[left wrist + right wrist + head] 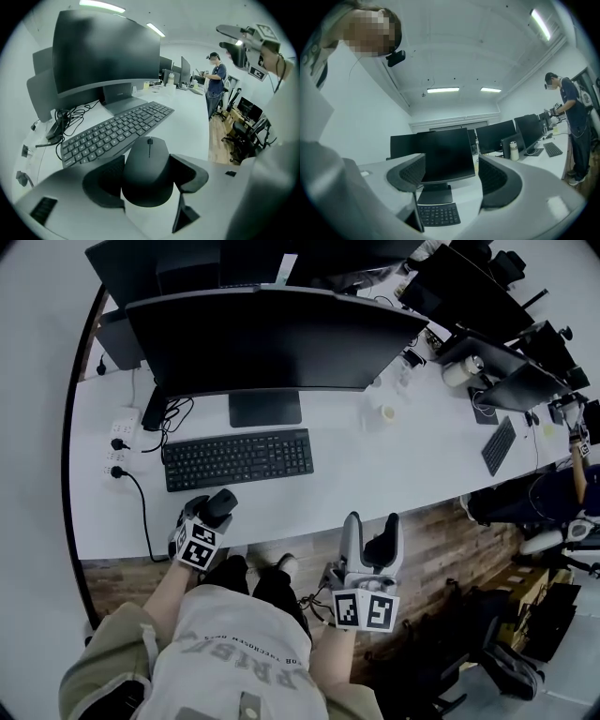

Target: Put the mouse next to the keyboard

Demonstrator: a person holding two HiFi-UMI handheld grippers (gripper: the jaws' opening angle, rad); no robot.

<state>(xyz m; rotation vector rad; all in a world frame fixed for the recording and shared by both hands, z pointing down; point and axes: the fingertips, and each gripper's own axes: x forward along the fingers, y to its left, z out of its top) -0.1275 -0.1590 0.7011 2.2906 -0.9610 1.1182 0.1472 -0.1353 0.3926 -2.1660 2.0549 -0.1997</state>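
A black mouse (pixel 146 171) sits between the pads of my left gripper (pixel 150 165), which is shut on its sides. In the head view this gripper (pixel 214 512) is near the front edge of the white desk (pixel 375 474), just in front of the left half of the black keyboard (pixel 238 458). The keyboard (pixel 117 129) lies under a large dark monitor (pixel 267 338). My right gripper (pixel 370 535) is open and holds nothing. It hovers off the desk's front edge over the wooden floor and points level at the monitor and keyboard (pixel 437 214).
A power strip (pixel 120 442) with plugged cables lies at the desk's left end. A small cup (pixel 387 413) stands right of the monitor stand. Further right are a second keyboard (pixel 499 444) and more monitors. A person (pixel 216 77) stands at a far desk.
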